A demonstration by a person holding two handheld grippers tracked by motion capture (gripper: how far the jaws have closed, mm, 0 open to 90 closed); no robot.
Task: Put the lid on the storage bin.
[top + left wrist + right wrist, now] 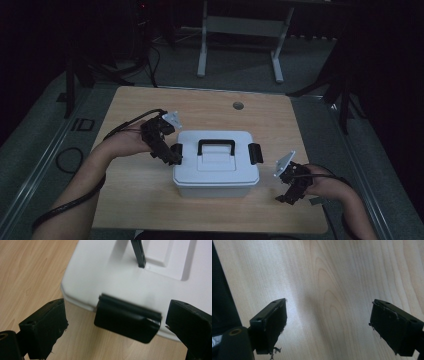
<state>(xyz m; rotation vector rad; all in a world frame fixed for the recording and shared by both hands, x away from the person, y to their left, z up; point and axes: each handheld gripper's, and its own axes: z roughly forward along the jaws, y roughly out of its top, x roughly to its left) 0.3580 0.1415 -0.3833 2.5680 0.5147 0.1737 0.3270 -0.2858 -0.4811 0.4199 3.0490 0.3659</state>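
Note:
A white lidded box (pixel 216 163) with a black carry handle (pixel 216 145) stands mid-table. It has a black latch on its left side (pixel 176 150) and another on its right (pixel 255 152). My left gripper (pixel 170 157) hovers at the left latch (pixel 126 318); its jaws stand wide, one on either side of the latch, not pressing it. The white lid (pixel 120 277) and the handle's foot (pixel 138 253) show beyond. My right gripper (pixel 287 197) rests to the right of the box, near the table's front edge, open over bare wood (pixel 329 290).
The wooden table (pixel 210 107) has a round cable hole (pixel 238 105) at the back. Cables trail from both grippers off the table's sides. A metal frame (pixel 240 45) stands on the floor behind. A dark strip (pixel 222 295) marks the table's edge in the right gripper view.

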